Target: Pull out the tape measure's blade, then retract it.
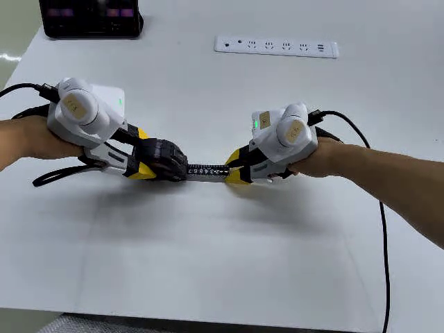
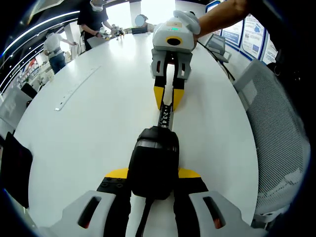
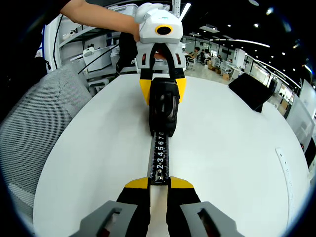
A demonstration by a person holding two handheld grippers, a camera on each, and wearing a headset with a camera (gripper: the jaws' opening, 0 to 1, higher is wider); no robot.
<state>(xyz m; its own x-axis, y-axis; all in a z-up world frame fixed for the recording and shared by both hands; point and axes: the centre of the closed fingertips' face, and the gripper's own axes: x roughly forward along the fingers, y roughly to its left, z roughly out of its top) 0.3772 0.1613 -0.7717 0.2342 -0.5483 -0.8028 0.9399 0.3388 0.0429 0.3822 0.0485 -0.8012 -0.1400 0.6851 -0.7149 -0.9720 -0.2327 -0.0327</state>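
A wide white table is being used as the work surface. A white power strip and a dark flat device are lying at its far edge, well apart from the work. The black tape measure is being held near the middle of the table by the left gripper, whose yellow-tipped fingers are being pressed against the two sides of the case. Whether the case is touching the table cannot be told. A short length of the blade, with black numbers on it, is being held out of the case and stretched straight between the two grippers. Its free end is being pinched by the right gripper, whose fingers are being closed on it. In the left gripper view, a grey mesh chair is being seen beside the table, and people are standing at the far side of the room.
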